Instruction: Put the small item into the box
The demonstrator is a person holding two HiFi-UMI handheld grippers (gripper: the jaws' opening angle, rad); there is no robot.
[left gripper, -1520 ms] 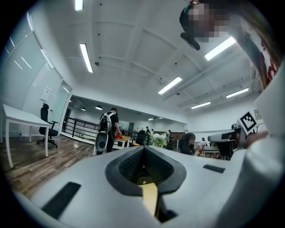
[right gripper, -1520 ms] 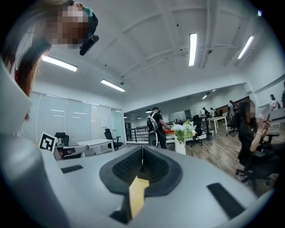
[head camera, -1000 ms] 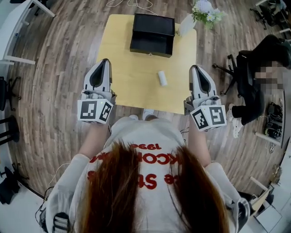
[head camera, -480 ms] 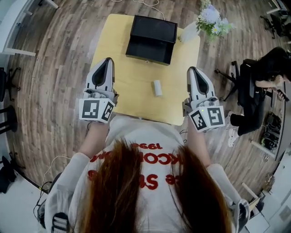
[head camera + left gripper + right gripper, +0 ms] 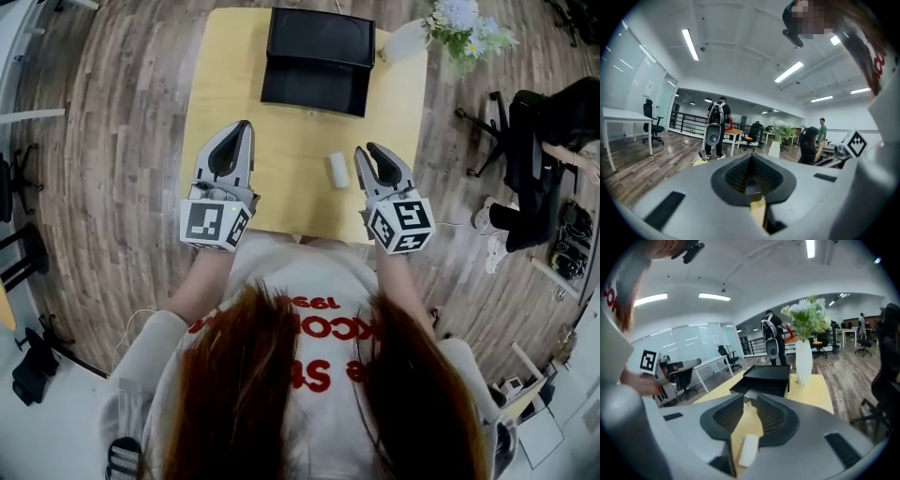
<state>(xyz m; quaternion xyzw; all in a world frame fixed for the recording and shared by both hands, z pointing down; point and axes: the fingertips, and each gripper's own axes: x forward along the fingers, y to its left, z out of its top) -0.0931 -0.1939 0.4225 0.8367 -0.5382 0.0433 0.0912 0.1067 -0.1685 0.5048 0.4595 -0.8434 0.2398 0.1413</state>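
One square yellow wooden table (image 5: 281, 155) stands on the plank floor (image 5: 112, 141), the largest thing in reach of the person. At its far edge sits one black rectangular box (image 5: 317, 58), open, with its lid standing behind it. The right gripper view shows the same box (image 5: 767, 377) straight ahead past the jaws.

There are two grey grippers, each carrying one marker cube. The left gripper (image 5: 244, 126) hangs over the near-left part of the table. In the left gripper view its jaws are pressed together with nothing between them (image 5: 751, 157). The right gripper (image 5: 366, 148) hangs over the near-right part, tilted slightly inward. Its jaws are opening, and a strip of tabletop shows in the gap (image 5: 750, 400).

One white vase of pale flowers (image 5: 405, 40) stands at the far-right corner of the table, just beside the box.

There is one small item, a short white cylinder (image 5: 338, 171). It lies on its side on the bare tabletop, nearer than the box and well apart from it, just to the left of the right gripper's jaws in the head view. In the right gripper view it appears low in the gap (image 5: 749, 450), resting on the wood with neither pad pressing on it.
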